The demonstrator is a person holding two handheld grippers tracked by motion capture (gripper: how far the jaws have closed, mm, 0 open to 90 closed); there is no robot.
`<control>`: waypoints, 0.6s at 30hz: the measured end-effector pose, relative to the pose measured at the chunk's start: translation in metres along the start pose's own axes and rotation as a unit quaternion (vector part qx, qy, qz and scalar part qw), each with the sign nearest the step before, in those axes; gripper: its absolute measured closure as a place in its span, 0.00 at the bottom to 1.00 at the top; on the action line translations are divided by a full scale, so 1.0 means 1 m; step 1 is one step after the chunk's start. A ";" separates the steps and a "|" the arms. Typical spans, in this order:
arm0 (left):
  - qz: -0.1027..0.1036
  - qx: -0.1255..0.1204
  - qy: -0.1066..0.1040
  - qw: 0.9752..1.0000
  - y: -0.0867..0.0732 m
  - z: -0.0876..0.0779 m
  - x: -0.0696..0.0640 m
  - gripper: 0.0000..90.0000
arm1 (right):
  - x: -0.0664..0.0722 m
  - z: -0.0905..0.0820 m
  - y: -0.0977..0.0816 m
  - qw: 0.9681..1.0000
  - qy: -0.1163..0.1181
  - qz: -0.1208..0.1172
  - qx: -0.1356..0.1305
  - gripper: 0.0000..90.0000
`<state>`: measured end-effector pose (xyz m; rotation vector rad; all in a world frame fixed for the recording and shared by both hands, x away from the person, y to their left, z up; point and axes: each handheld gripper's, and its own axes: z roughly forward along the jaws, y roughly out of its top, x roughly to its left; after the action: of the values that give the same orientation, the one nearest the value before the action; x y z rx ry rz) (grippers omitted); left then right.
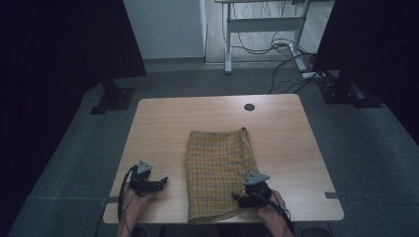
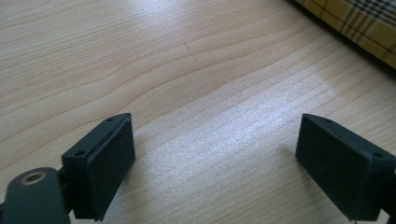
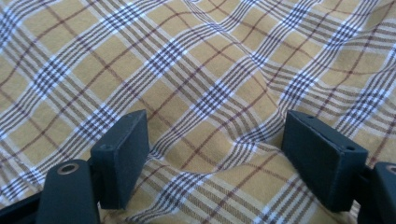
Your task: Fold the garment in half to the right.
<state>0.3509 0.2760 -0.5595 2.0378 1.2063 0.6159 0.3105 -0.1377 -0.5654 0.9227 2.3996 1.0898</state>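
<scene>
- A yellow plaid cloth (image 1: 219,173) lies folded into a long strip down the middle of the wooden worktop (image 1: 163,123), its near end hanging slightly over the edge closest to the person.
- The right hand-held gripper (image 1: 239,197) sits over the near right corner of the cloth; seen from the right gripper view, its jaws stand apart with a raised wrinkle of cloth (image 3: 219,93) between them, the pads not yet pressing on it.
- The left hand-held gripper (image 1: 163,181) rests just left of the cloth on bare wood, pointing toward it; from the left gripper view its jaws are spread wide with nothing between them, and the cloth's edge (image 2: 359,21) shows at the upper right, apart from the jaws.
- Judged from the layout, the folding looks partly done: the cloth is already a neat, narrow strip with its far end squared off.
- What seems left is to take hold of the near end, the right side first, and bring it toward the far end for another fold; the left side has yet to reach the cloth.
</scene>
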 end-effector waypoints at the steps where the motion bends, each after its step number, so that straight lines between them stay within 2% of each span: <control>1: -0.001 0.001 0.000 1.000 0.000 0.000 0.000 0.13 | -0.001 -0.001 0.000 1.000 0.003 -0.001 0.000 0.25; 3: -0.002 0.001 0.001 1.000 0.000 0.001 -0.001 0.12 | 0.000 -0.007 0.002 1.000 0.006 0.000 -0.007 0.20; 5: -0.002 0.002 0.001 1.000 0.000 0.001 -0.001 0.11 | 0.003 -0.015 0.001 1.000 0.004 -0.010 -0.020 0.21; 7: -0.003 0.003 0.002 1.000 0.001 0.001 -0.001 0.11 | 0.004 -0.018 -0.001 1.000 -0.002 -0.026 -0.016 0.24; 9: -0.004 0.003 0.004 1.000 0.001 0.001 -0.002 0.10 | 0.001 -0.015 -0.006 1.000 0.006 -0.031 -0.005 0.25; 11: -0.005 0.005 0.005 1.000 0.001 0.001 -0.002 0.09 | -0.002 -0.010 -0.010 1.000 0.009 -0.022 -0.014 0.25; 14: -0.007 0.007 0.008 1.000 0.001 0.002 -0.002 0.07 | -0.002 -0.008 -0.009 0.999 0.004 -0.030 -0.011 0.26; 18: -0.008 0.011 0.008 1.000 0.001 0.003 -0.004 0.02 | -0.005 -0.006 -0.009 1.000 0.008 -0.028 -0.011 0.25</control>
<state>0.3516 0.2717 -0.5607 2.0431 1.2418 0.6144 0.3075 -0.1489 -0.5678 0.8387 2.4058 1.1041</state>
